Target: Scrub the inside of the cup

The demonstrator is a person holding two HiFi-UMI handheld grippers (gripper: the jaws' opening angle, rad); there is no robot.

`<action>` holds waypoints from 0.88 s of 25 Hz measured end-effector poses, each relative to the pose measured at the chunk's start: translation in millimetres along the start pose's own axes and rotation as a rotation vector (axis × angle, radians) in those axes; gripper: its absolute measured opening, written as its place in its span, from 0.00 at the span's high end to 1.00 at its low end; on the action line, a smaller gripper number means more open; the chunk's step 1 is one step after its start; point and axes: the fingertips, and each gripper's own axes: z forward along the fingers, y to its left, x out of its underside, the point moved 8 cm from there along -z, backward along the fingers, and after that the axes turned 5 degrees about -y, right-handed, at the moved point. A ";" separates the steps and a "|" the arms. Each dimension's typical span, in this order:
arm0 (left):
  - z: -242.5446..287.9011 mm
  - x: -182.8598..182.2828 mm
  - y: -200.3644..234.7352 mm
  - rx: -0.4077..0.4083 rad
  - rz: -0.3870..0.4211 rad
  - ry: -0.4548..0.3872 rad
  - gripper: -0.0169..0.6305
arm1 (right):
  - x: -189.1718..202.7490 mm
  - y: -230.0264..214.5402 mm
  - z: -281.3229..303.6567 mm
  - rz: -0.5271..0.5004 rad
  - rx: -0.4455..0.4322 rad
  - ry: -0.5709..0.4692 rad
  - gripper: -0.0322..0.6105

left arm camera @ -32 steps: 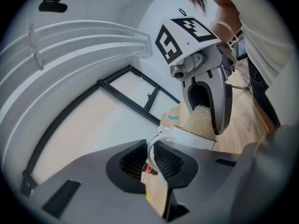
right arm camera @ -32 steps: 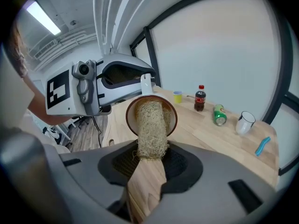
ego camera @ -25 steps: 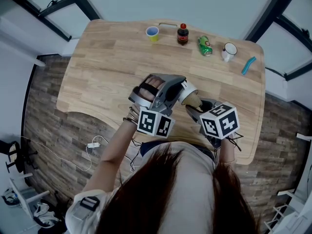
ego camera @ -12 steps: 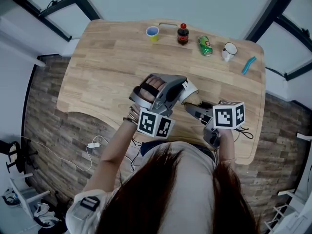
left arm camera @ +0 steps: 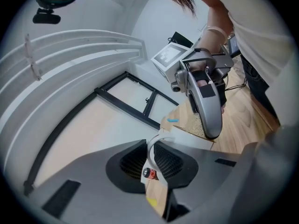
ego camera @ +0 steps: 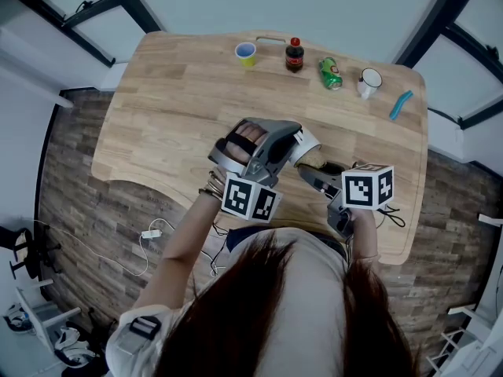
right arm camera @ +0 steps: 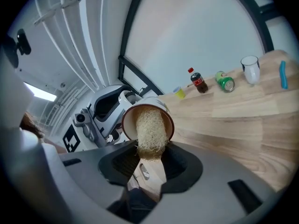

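A white cup [ego camera: 305, 143] with a brown rim is held on its side above the table's near edge. My left gripper [ego camera: 292, 144] is shut on the cup's handle [left arm camera: 155, 141]. In the right gripper view the cup's mouth [right arm camera: 147, 120] faces me. A straw-coloured loofah scrubber [right arm camera: 150, 135] is pushed into the cup. My right gripper [right arm camera: 149, 161] is shut on the scrubber's near end. In the head view the right gripper [ego camera: 313, 176] points up-left into the cup. The inside bottom of the cup is hidden by the scrubber.
Along the wooden table's [ego camera: 173, 108] far edge stand a yellow cup [ego camera: 246, 53], a cola bottle [ego camera: 295, 54], a green can [ego camera: 331, 74] on its side, a white mug [ego camera: 369, 80] and a blue brush [ego camera: 401, 105]. Dark frame bars cross the floor beyond.
A second ago the right gripper's marker cube sat lower and turned; it has since twisted and shifted right with the scrubber in the cup. The left gripper and cup have stayed put.
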 end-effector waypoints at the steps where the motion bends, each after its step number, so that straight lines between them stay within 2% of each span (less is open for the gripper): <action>1: 0.2 -0.1 -0.7 0.003 -0.001 0.001 0.89 | 0.4 0.9 0.1 -0.029 0.016 0.006 0.72; 5: 0.9 -0.2 -1.1 0.012 -0.008 0.001 0.89 | 0.0 6.0 1.1 -0.151 0.075 0.030 0.72; 16: 5.0 -1.3 -4.1 0.039 -0.027 0.003 0.89 | -2.4 25.9 3.2 -0.673 0.312 0.173 0.73; 22: 5.0 -0.9 -4.5 0.043 -0.036 0.010 0.89 | -2.4 31.9 5.0 -0.846 0.390 0.218 0.73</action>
